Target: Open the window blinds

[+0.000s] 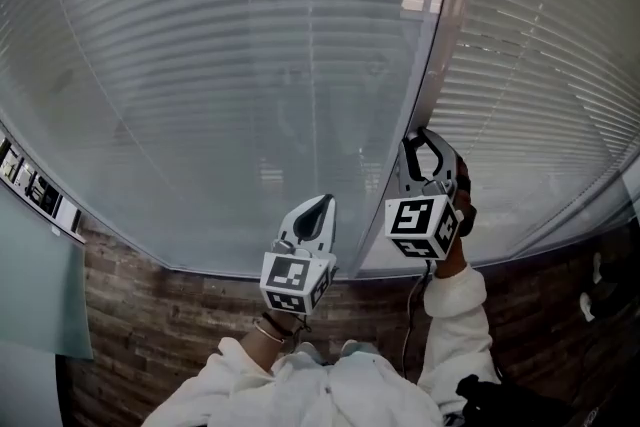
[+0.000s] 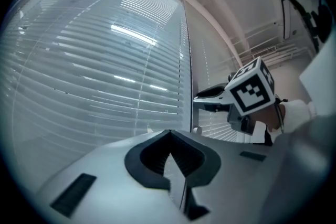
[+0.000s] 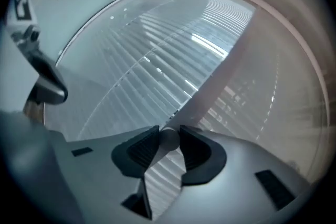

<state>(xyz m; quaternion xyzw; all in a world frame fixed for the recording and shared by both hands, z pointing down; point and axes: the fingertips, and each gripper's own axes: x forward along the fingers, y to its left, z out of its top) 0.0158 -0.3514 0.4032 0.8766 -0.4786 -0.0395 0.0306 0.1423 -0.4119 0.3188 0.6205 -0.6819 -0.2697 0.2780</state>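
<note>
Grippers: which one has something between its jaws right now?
The right gripper: a pale rod sits between its jaws, touching both pads, where the two blinds meet. The left gripper has its jaws together on nothing.

Clothing: white long-sleeved top, sleeves (image 1: pixel 455 300) bunched at the cuffs. Left gripper (image 1: pixel 320 207): white shell tapering to a point, with black ribbed fingers (image 2: pixel 152 157). Right gripper (image 1: pixel 425 143): same white shell, black fingers (image 3: pixel 137 150). Its marker cube (image 1: pixel 422 223) is white with black square codes. Second matching cube (image 1: pixel 295 280) left of that marker cube. Thin bracelet (image 1: pixel 268 330) lower left of it. Dark cable (image 1: pixel 410 315) directly below it.
</note>
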